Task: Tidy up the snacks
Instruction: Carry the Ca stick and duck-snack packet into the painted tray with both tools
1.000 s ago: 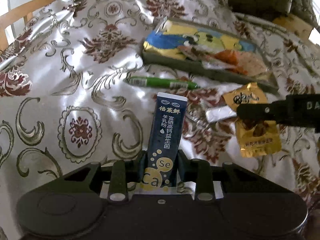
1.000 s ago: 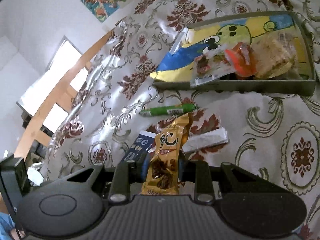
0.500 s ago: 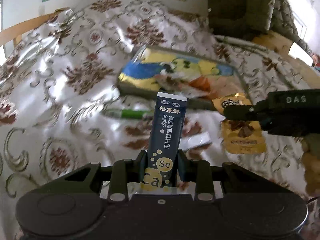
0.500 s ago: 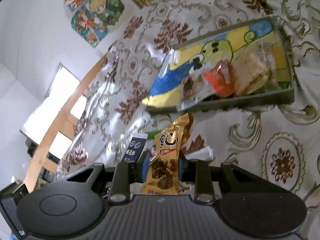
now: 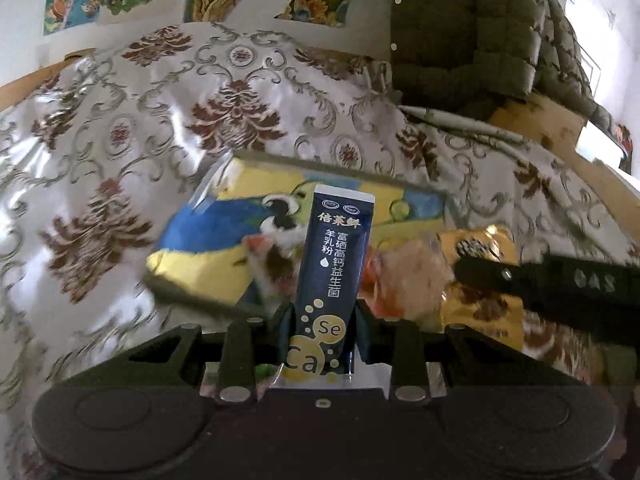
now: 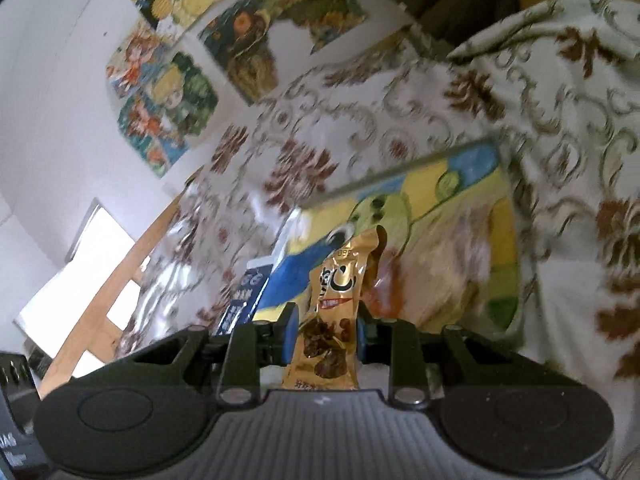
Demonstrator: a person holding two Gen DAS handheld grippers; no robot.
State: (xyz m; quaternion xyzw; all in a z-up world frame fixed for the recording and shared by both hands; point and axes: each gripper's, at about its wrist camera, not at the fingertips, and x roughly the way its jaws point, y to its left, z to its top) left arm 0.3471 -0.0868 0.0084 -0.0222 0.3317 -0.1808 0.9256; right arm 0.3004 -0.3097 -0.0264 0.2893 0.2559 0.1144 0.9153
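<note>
Left wrist: our left gripper (image 5: 322, 314) fingers pinch one dark sachet (image 5: 334, 276), long axis upright. The tray (image 5: 320, 166) lies straight ahead, below. Our right gripper (image 6: 325, 330) fingers pinch one gold packet (image 6: 336, 316), also upright, tray (image 6: 404, 166) ahead; neither hand looks clearly nearer. Several snacks already inside, too blurred to count.
</note>
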